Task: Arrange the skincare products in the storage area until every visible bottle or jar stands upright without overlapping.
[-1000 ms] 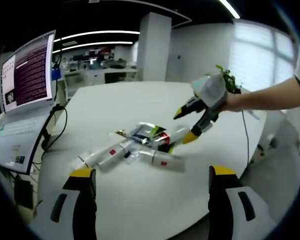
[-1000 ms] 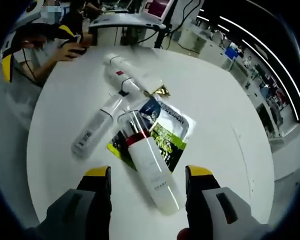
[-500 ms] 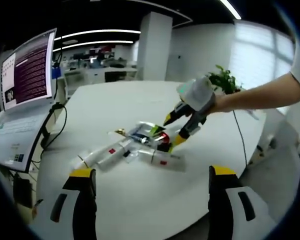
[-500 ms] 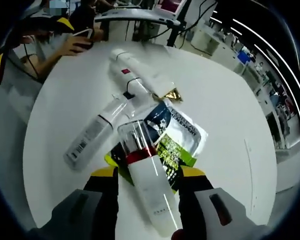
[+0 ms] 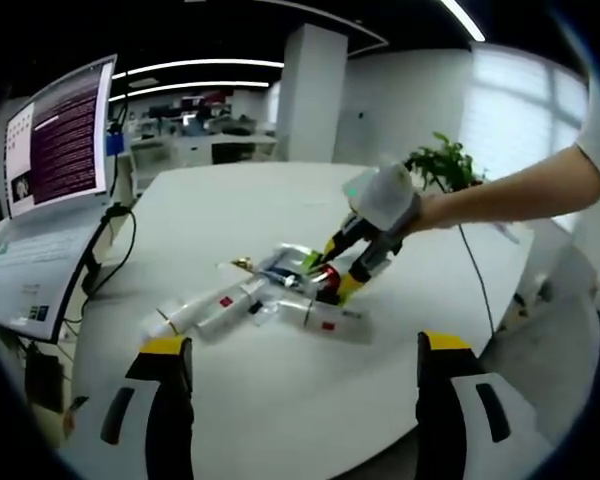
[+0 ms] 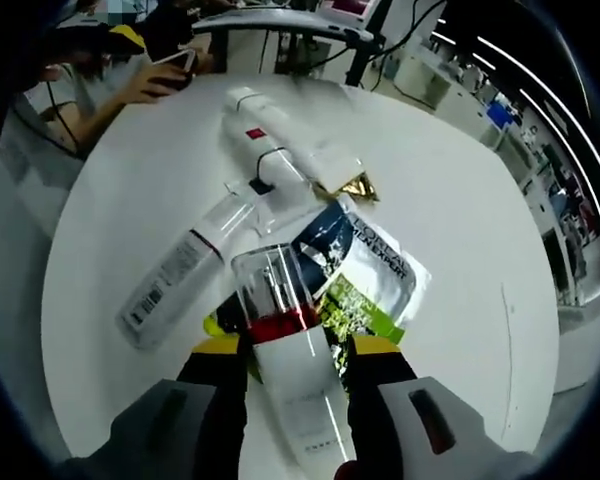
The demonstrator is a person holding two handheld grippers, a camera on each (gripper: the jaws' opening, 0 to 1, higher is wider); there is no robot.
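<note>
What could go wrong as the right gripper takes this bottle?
The bottle lies on the sachet, so lifting may drag the sachet along. The right gripper straddles it near the clear cap, so the long body may swing. The neighbouring bottle lies close and may get knocked.

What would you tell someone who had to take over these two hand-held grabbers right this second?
Right gripper: jaws astride the lying bottle with the red band, close against its sides; a firm grip cannot be confirmed.
Left gripper: open, empty, held back from the pile.
On the round white table: the red-band bottle lies on a green and white sachet; a grey-labelled bottle and a white bottle with a red mark also lie flat, touching in a heap.
Done: nothing upright yet.
Left: stand each bottle up, spaced apart.
</note>
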